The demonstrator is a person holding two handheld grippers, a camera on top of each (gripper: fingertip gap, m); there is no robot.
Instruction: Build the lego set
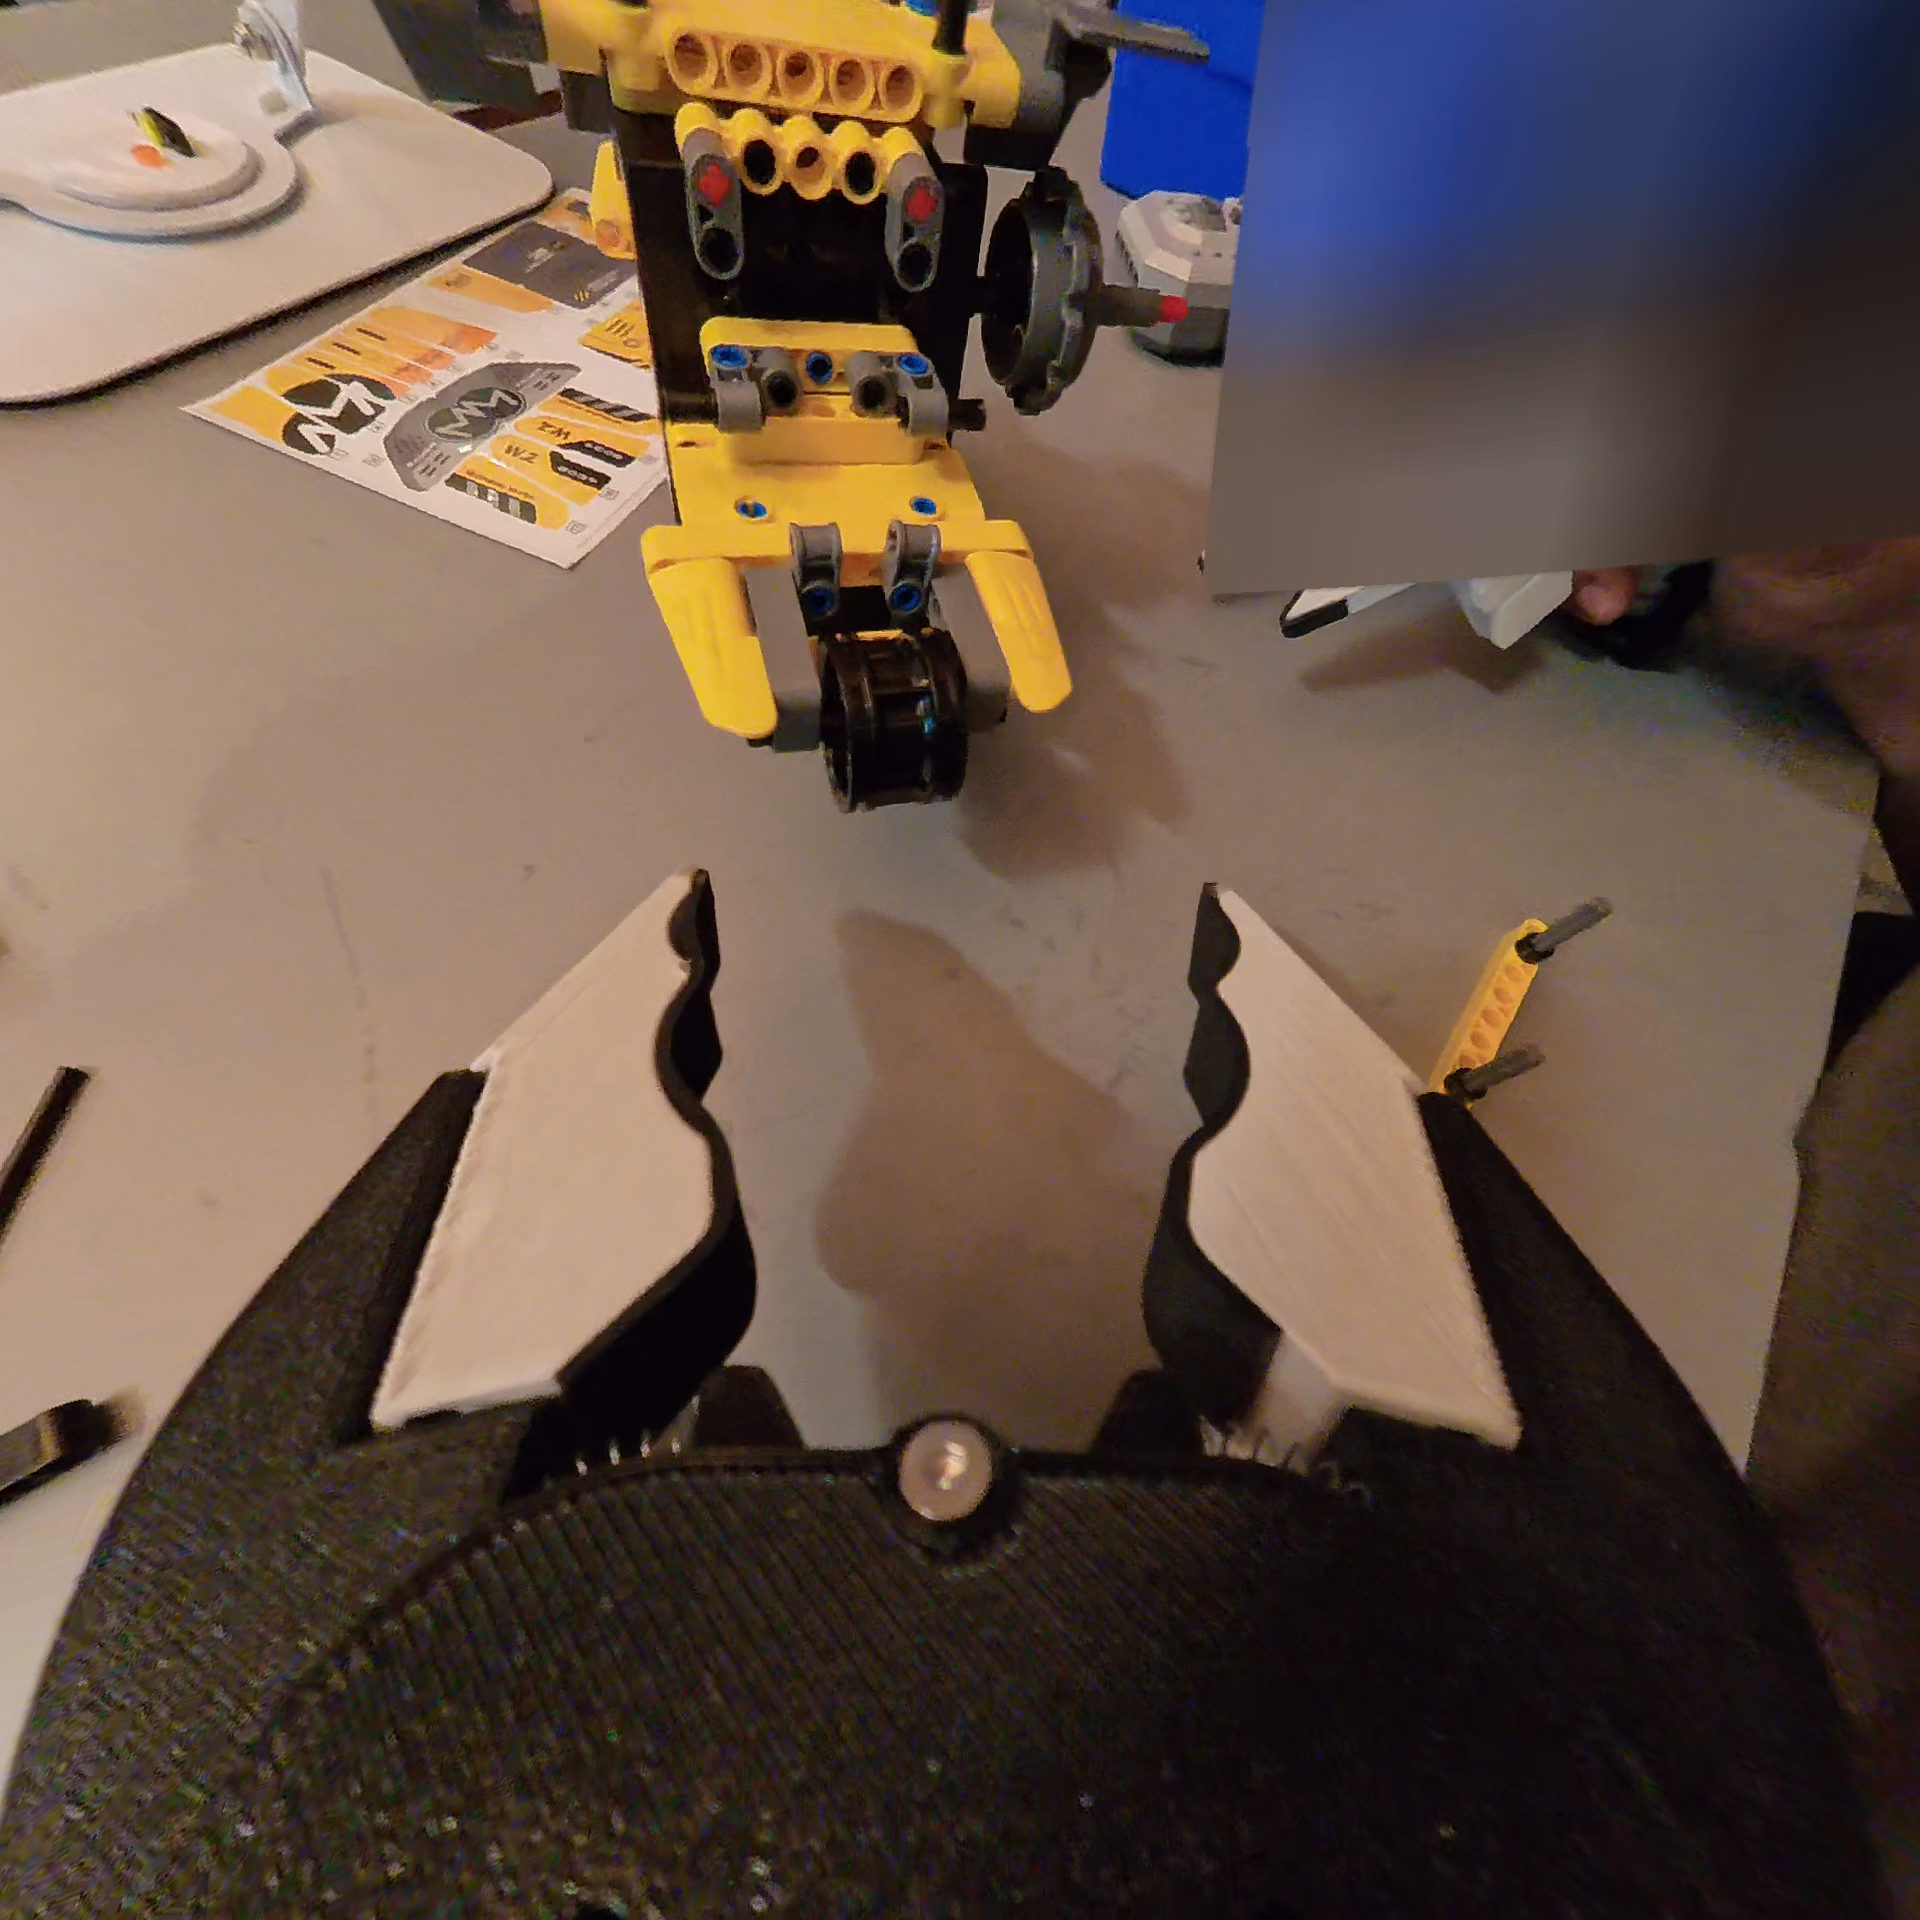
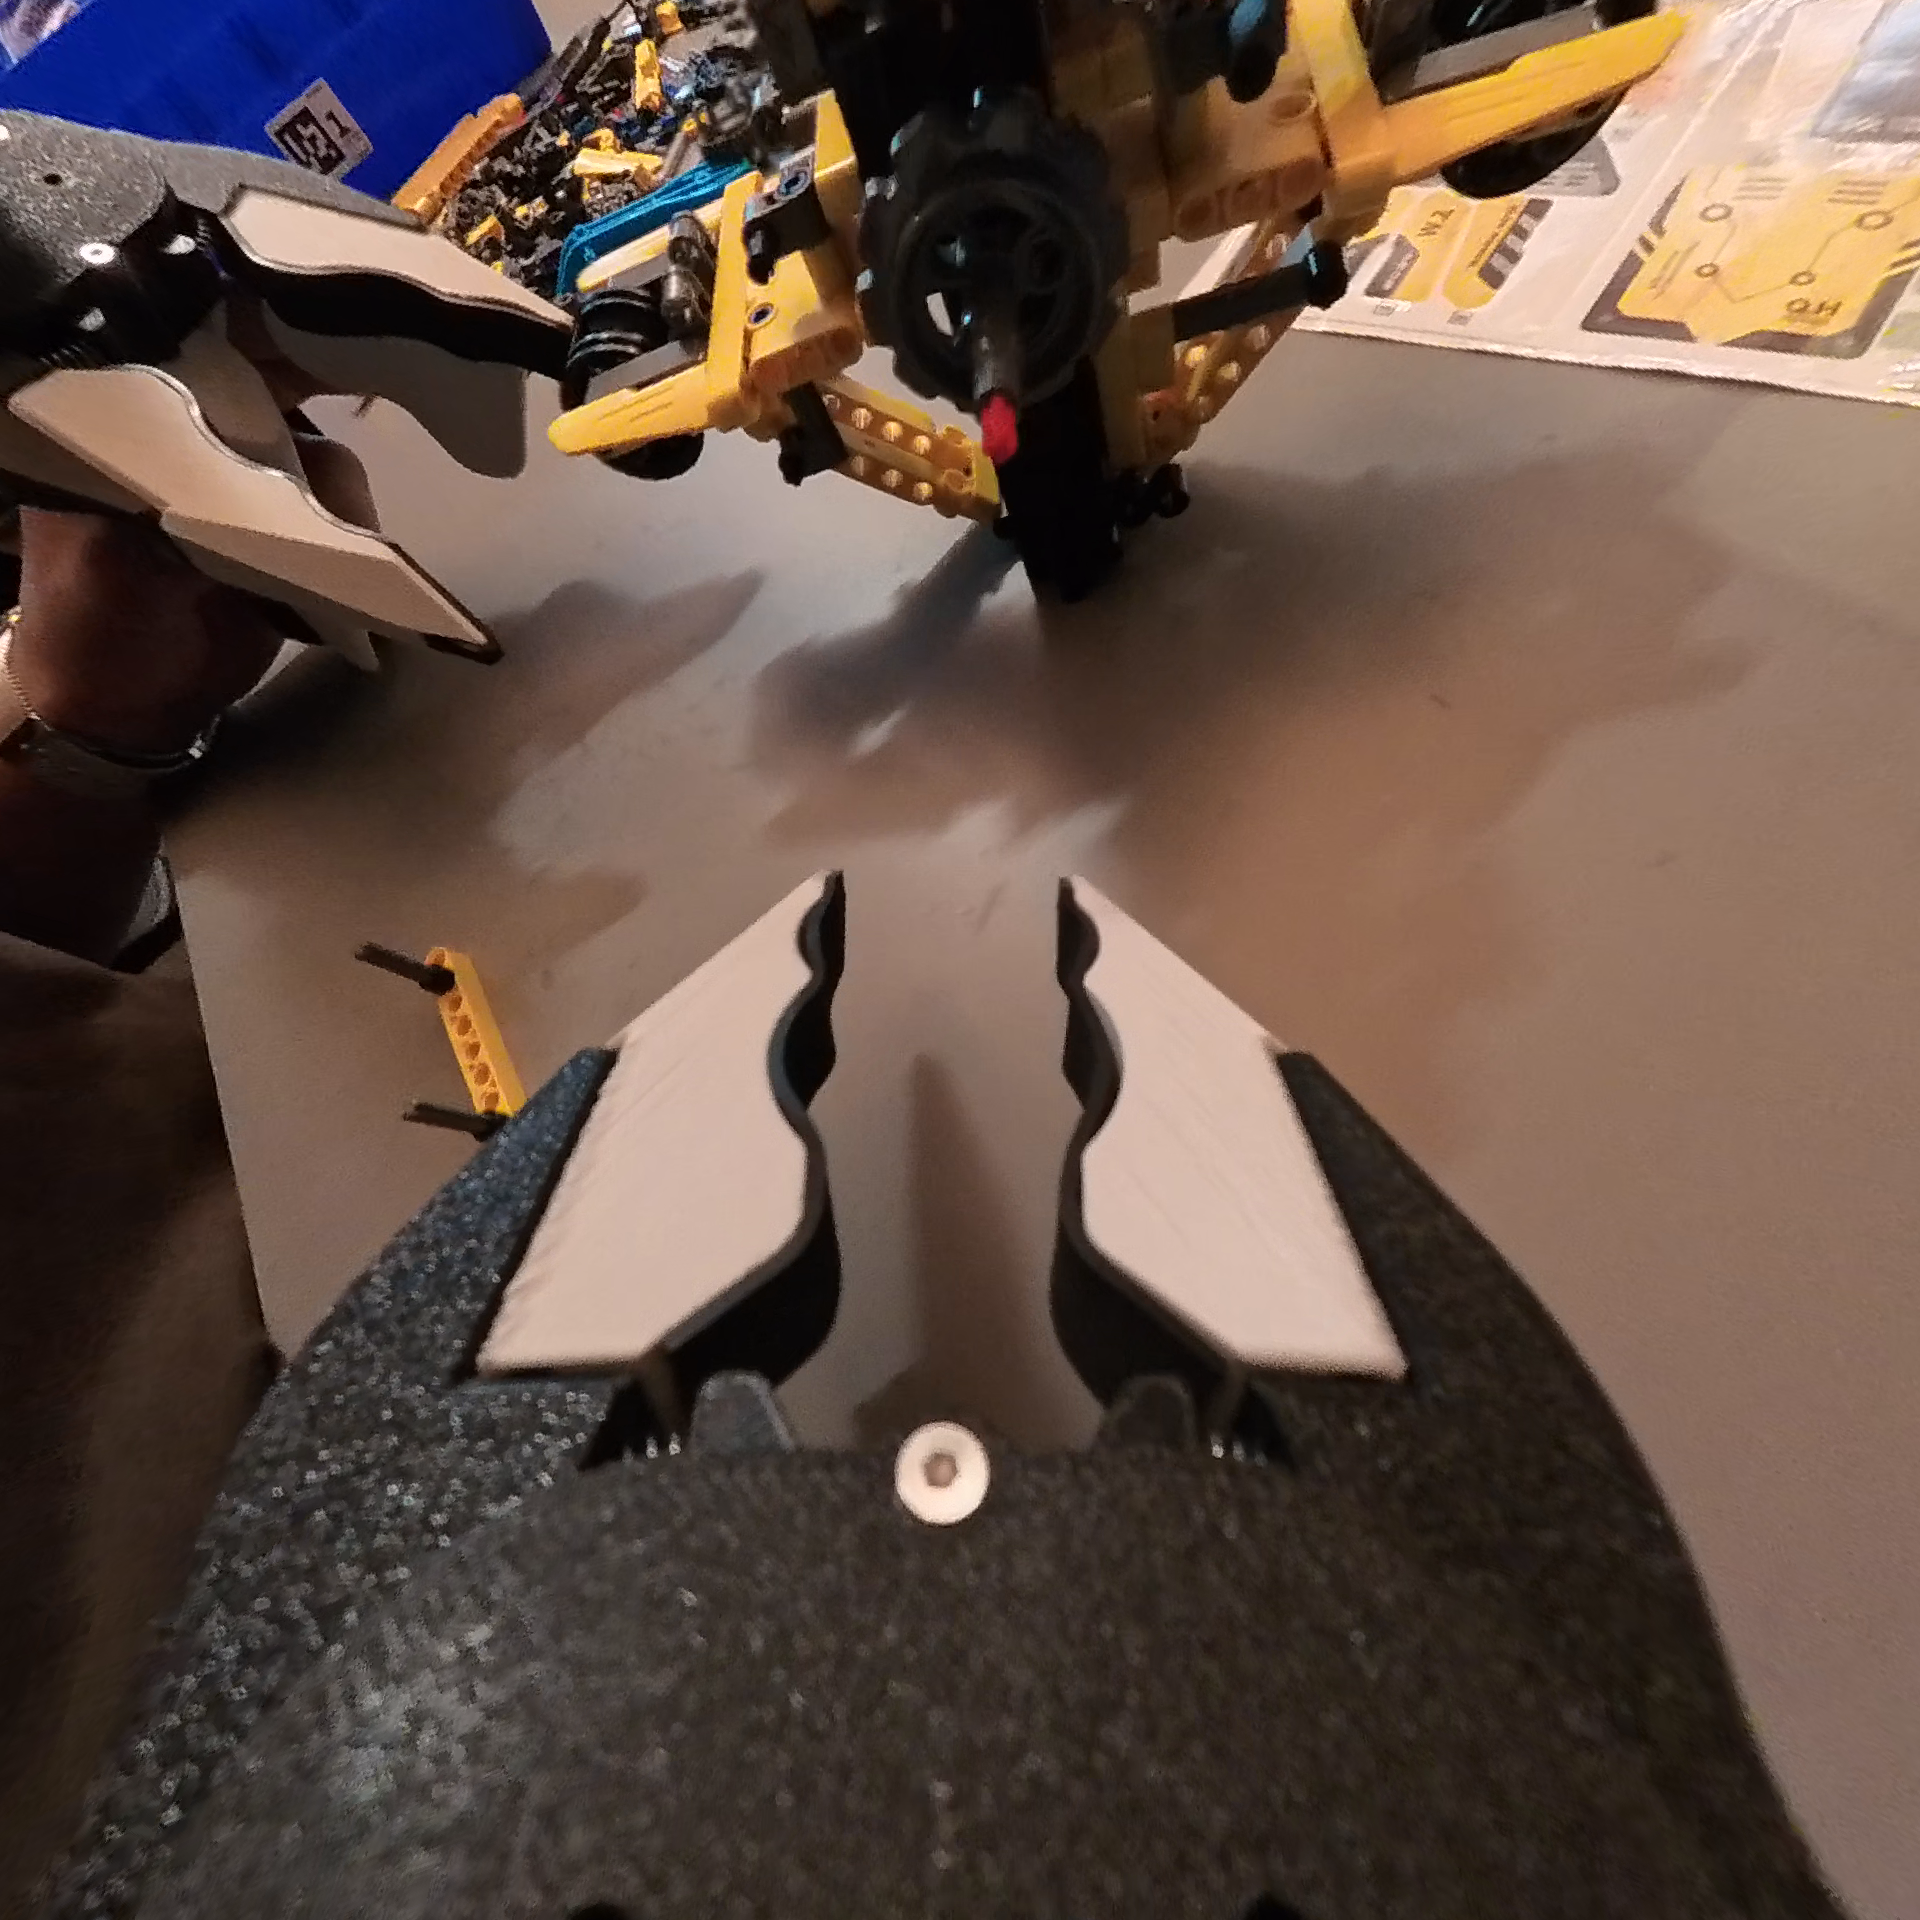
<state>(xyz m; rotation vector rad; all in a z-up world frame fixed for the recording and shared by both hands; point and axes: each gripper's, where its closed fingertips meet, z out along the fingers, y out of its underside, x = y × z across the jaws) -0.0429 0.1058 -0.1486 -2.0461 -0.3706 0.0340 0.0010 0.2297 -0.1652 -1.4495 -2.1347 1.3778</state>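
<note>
The left gripper (image 1: 954, 883) hangs with jaws spread wide and empty, the yellow brick-built vehicle (image 1: 831, 416) just ahead at upper centre of the grey table (image 1: 312, 779). The right gripper (image 2: 951, 883) — jaws parted, holding nothing — faces the vehicle's wheel hub (image 2: 992, 270). A loose yellow beam (image 2: 473, 1029) lies at the left edge — a sticker sheet (image 1: 457, 405) upper left.

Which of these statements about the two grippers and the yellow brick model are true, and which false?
1. Both grippers' jaws stand open and empty. True: left gripper, right gripper.
2. The model is clamped in the right gripper. False: it stands free on the table.
3. A sticker sheet lies beside the model. True.
4. The loose yellow beam is stuck on the model. False: it lies apart, near the grippers.
5. The model's small front wheel is red. False: black.
</note>
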